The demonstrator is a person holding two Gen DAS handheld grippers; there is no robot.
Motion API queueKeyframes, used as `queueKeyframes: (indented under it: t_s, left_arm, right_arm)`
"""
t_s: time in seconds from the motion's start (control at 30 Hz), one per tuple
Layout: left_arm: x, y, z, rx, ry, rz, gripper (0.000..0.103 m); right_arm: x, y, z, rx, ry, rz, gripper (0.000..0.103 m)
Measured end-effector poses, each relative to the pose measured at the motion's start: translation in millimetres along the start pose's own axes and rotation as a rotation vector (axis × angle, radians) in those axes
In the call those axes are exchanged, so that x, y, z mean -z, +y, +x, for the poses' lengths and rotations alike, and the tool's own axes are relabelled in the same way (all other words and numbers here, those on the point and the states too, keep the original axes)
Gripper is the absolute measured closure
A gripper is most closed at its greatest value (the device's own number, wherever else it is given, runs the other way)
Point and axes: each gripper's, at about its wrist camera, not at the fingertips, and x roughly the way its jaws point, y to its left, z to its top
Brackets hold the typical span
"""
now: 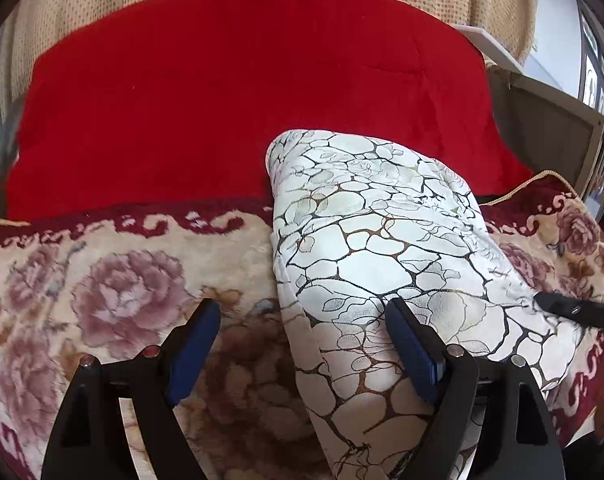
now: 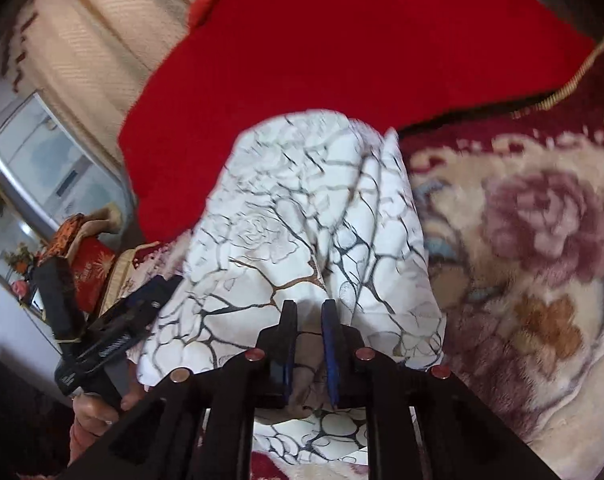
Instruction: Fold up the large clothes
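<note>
A white garment (image 1: 381,248) with a dark cracked-stone print lies folded into a long bundle on a floral blanket (image 1: 114,292). It also shows in the right wrist view (image 2: 302,216). My left gripper (image 1: 302,320) is open, its jaws wide apart over the bundle's left edge. The right one of its fingers (image 1: 411,348) rests on the white cloth. My right gripper (image 2: 309,328) is shut on a fold of the white garment at its near end. The left gripper shows at the left of the right wrist view (image 2: 142,300).
A large red cloth (image 1: 242,96) lies spread behind the white garment, on the floral blanket (image 2: 521,240). A beige dotted curtain (image 1: 82,12) hangs at the back. A cabinet edge (image 1: 549,120) stands at the right. A glass-fronted unit (image 2: 46,168) stands at the left.
</note>
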Motion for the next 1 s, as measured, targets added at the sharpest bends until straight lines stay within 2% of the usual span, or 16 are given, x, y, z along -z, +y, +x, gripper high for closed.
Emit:
queueKeyframes:
  t_s: [0.13,0.17,0.2,0.23,0.27,0.3,0.37,0.43,0.47,0.5,0.57,0.7,0.83,1.0]
  left_arm:
    - [-5.2,-4.4,-7.8,-0.031,-0.023,0.032,0.018]
    - [-6.6,-5.7,-9.6,-0.038,-0.03,0.039,0.018]
    - [-8.0,-7.8,-12.7,-0.053,-0.045,0.051,0.018]
    - [-8.8,-9.2,-15.6,-0.069,-0.062,0.062,0.018]
    - [-9.4,-13.5,-21.9,-0.084,-0.075,0.074,0.018]
    - [-10.3,-16.4,-26.5,-0.105,-0.092,0.091,0.018]
    - [-11.8,-17.9,-30.8,-0.132,-0.117,0.108,0.018]
    - [-13.2,-17.6,-34.2,-0.154,-0.135,0.114,0.017]
    - [-13.9,-17.2,-34.6,-0.163,-0.138,0.117,0.017]
    - [-14.1,-17.2,-34.8,-0.171,-0.141,0.119,0.017]
    - [-13.9,-16.4,-31.4,-0.176,-0.131,0.123,0.017]
    - [-6.2,-16.4,-5.1,-0.185,-0.025,0.148,0.014]
    - [-5.9,-9.4,-2.2,-0.163,-0.009,0.105,0.014]
    - [-4.4,-7.3,-3.2,-0.183,-0.019,0.112,0.014]
  right_arm:
    - [-2.6,13.2,-20.1,-0.066,-0.088,-0.039,0.084]
    - [-3.3,15.8,-22.8,-0.072,-0.104,-0.047,0.075]
    - [-3.6,18.5,-26.2,-0.085,-0.124,-0.054,0.048]
    - [-3.3,19.1,-28.6,-0.088,-0.135,-0.058,0.029]
    - [-2.5,23.6,-28.7,-0.077,-0.162,-0.066,0.018]
    - [-1.1,29.0,-29.3,-0.055,-0.2,-0.084,0.018]
    - [-1.1,36.4,-26.9,-0.005,-0.2,-0.116,0.02]
    - [-1.0,35.8,-23.7,0.044,-0.21,-0.108,0.026]
    - [-1.9,35.0,-21.5,0.073,-0.212,-0.109,0.036]
    - [-3.1,34.5,-18.4,0.1,-0.201,-0.115,0.05]
    - [-4.5,32.8,-9.7,0.145,-0.165,-0.122,0.065]
    - [5.4,19.1,28.7,0.229,0.017,-0.124,0.066]
    - [5.2,17.7,25.2,0.223,0.013,-0.118,0.066]
    - [3.4,18.1,8.8,0.197,-0.022,-0.097,0.065]
